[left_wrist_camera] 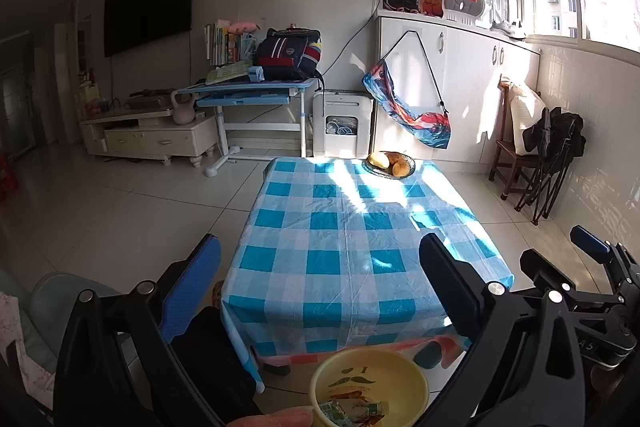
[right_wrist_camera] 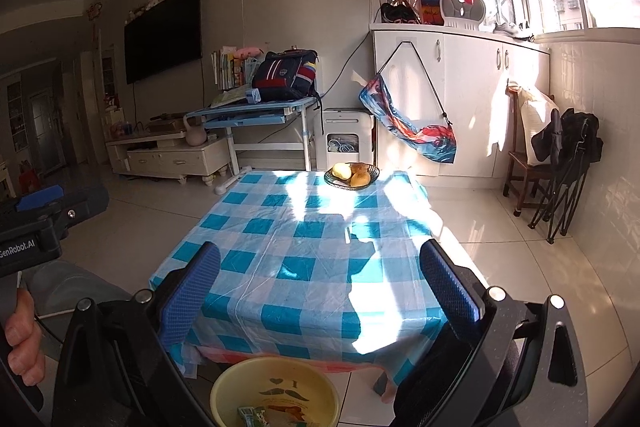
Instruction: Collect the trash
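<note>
Left gripper point(left_wrist_camera: 320, 275): jaws apart, nothing between them, held above the near edge of the worktop point(left_wrist_camera: 360, 227). Right gripper point(right_wrist_camera: 320, 279): jaws likewise apart and empty, over the same worktop, which carries a blue-and-white checked tablecloth point(right_wrist_camera: 280, 267).

The trash sits in a yellow plastic basin point(left_wrist_camera: 370, 383) on the floor just off the worktop's near edge, at 6 o'clock in both wrist views. The basin bears a moustache print on its inner wall; crumpled wrappers point(left_wrist_camera: 352, 411) (green and white, print not legible) lie in its bottom.

On the worktop's far edge, at 12 o'clock, stands a dark dish of fruit point(right_wrist_camera: 352, 175), yellow and orange pieces, in direct sunlight.

In the right wrist view the left gripper's body appears at 9 o'clock, with the person's hand point(right_wrist_camera: 24, 339) wrapped round its handle. In the left wrist view the right gripper's body shows at 3 o'clock.
</note>
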Action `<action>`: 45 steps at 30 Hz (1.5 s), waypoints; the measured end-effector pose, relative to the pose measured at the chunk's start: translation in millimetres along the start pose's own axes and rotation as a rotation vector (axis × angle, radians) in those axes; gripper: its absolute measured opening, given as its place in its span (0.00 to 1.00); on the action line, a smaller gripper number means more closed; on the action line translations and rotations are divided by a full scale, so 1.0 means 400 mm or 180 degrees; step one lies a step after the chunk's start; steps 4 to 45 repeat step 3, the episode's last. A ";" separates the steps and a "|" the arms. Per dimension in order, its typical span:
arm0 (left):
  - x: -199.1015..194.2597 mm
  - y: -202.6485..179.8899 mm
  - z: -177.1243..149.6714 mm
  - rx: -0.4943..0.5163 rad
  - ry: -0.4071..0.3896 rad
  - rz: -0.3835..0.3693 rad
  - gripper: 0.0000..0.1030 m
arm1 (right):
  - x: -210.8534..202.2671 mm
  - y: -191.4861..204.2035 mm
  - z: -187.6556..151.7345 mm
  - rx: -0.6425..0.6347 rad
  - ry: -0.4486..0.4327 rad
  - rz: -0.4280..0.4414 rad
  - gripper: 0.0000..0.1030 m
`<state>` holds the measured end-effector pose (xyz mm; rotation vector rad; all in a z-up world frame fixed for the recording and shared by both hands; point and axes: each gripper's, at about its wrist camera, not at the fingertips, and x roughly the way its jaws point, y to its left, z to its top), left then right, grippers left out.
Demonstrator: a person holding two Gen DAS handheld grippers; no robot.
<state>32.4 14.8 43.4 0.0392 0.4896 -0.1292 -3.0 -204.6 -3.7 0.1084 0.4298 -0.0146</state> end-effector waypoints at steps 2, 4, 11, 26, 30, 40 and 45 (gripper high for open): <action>0.036 -0.001 0.006 0.0026 0.0055 0.0043 0.93 | 0.059 -0.023 0.008 0.0080 0.0143 0.0009 0.93; 0.055 0.001 0.008 0.0027 0.0092 0.0053 0.93 | 0.090 -0.032 0.009 0.0096 0.0218 0.0016 0.93; 0.055 0.001 0.008 0.0027 0.0092 0.0053 0.93 | 0.090 -0.032 0.009 0.0096 0.0218 0.0016 0.93; 0.055 0.001 0.008 0.0027 0.0092 0.0053 0.93 | 0.090 -0.032 0.009 0.0096 0.0218 0.0016 0.93; 0.055 0.001 0.008 0.0027 0.0092 0.0053 0.93 | 0.090 -0.032 0.009 0.0096 0.0218 0.0016 0.93; 0.055 0.001 0.008 0.0027 0.0092 0.0053 0.93 | 0.090 -0.032 0.009 0.0096 0.0218 0.0016 0.93; 0.055 0.001 0.008 0.0027 0.0092 0.0053 0.93 | 0.090 -0.032 0.009 0.0096 0.0218 0.0016 0.93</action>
